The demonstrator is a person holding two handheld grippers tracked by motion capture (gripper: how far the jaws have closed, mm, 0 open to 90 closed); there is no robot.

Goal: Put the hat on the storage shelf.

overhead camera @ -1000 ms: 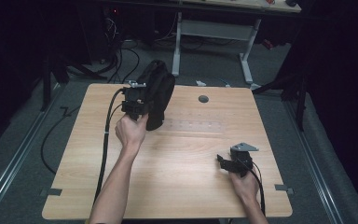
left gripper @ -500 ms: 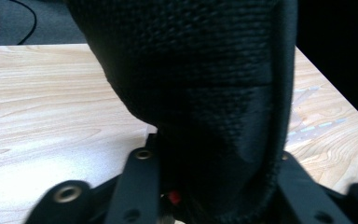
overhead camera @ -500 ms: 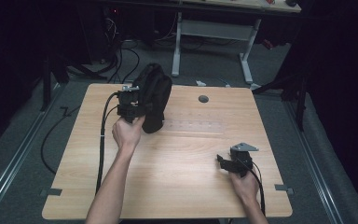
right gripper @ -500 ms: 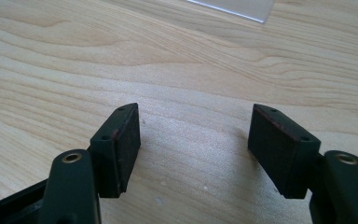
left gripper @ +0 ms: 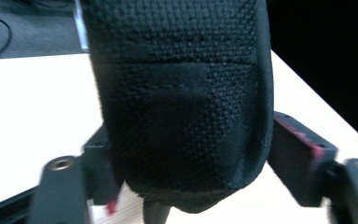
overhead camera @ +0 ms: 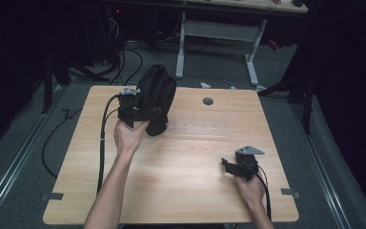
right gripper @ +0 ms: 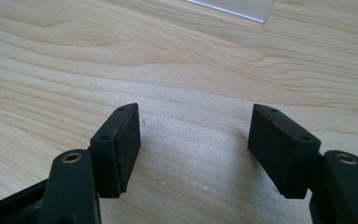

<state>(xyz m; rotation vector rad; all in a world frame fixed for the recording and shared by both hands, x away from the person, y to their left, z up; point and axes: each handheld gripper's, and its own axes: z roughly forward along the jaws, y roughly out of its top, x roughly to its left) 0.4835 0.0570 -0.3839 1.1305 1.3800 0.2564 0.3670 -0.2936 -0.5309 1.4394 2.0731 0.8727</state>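
— What is hard to make out here?

— The black bag point(overhead camera: 156, 100) mostly. In the high view it is one dark lump at the far left of the wooden table point(overhead camera: 186, 191), and its folds and any fastening are lost in shadow. In the left gripper view its woven end point(left gripper: 182, 116) is cut off at the top edge, and its lower tip is blurred.

— And the left gripper point(overhead camera: 134, 112)?

— It is clamped on the bag: both pads press into the fabric from either side, and the bag hides most of the space between them. The left hand point(overhead camera: 129, 136) covers the gripper's rear.

— The right gripper point(overhead camera: 233, 167)?

— It rests near the table's right front, well apart from the bag. Its jaws stand spread with bare wood between them and nothing held. The right hand point(overhead camera: 250, 188) is partly cut off at the bottom edge.

— The count?

— One bag, two grippers, two hands, one table. One round grommet hole point(overhead camera: 208, 101) sits in the tabletop just right of the bag.
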